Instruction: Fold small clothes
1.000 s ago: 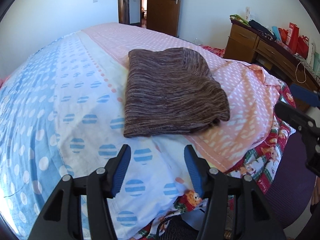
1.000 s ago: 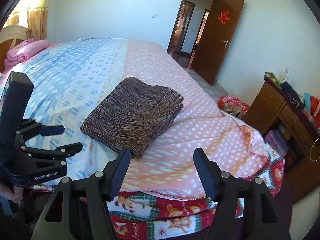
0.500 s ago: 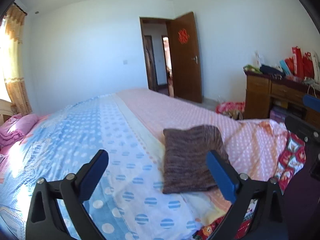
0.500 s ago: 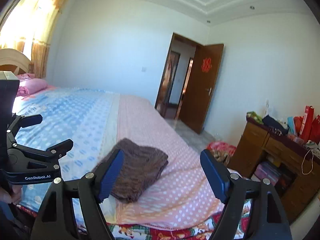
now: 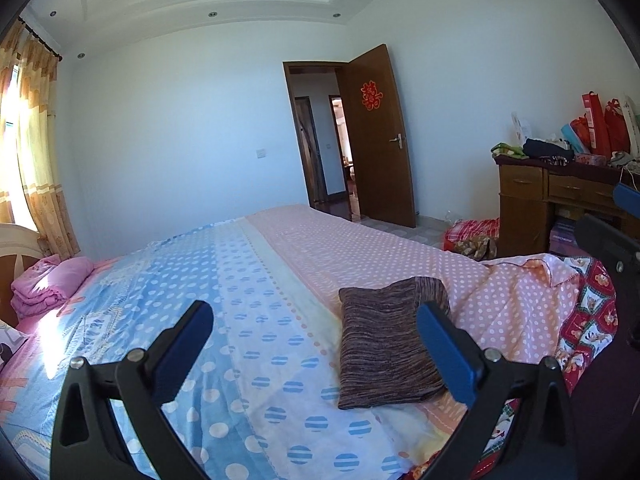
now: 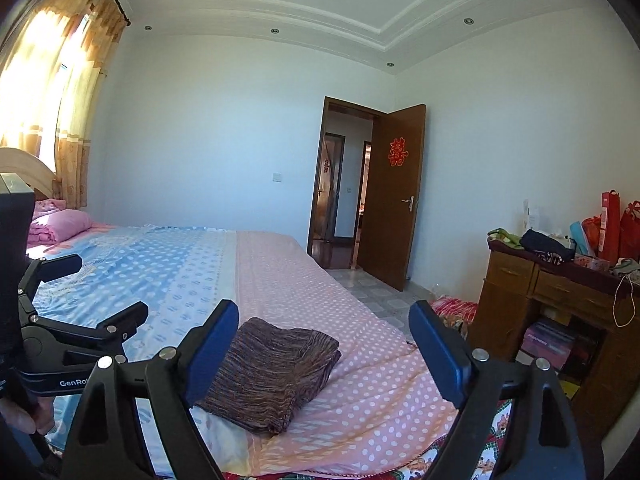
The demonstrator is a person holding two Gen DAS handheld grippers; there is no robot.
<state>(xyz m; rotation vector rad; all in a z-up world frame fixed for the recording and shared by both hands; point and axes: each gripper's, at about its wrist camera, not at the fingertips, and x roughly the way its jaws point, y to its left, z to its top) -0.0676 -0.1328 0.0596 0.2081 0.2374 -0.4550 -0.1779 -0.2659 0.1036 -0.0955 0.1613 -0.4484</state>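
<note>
The brown knitted garment (image 5: 390, 338) lies folded into a neat, thick rectangle on the bed (image 5: 256, 300), near its foot end, straddling the seam where the blue-dotted cloth meets the pink-dotted cloth. By the look of its ribbed, streaky knit it is soft and light, with no stiffness of its own: lifted by one corner it would likely sag and let the layers slide apart. The stacked edges show at the near right corner in the right wrist view (image 6: 276, 374), and that is where I judge the fold is weakest. If it has to be moved, a pinch through all layers along the thick folded edge, one gripper on each short side, should keep the bundle square; a shallow nip on the top layer alone would peel it open. The knit offers good friction to the pads, so slipping is a small worry; snagging a loose loop is the greater one.

The left gripper (image 5: 314, 338) hangs above the bed with its blue fingers (image 5: 444, 354) spread fully apart, nothing between them. The right gripper (image 6: 324, 340) is likewise released and empty; its jaws have just been opening wider. Neither touches the garment, and the folding itself looks finished
</note>
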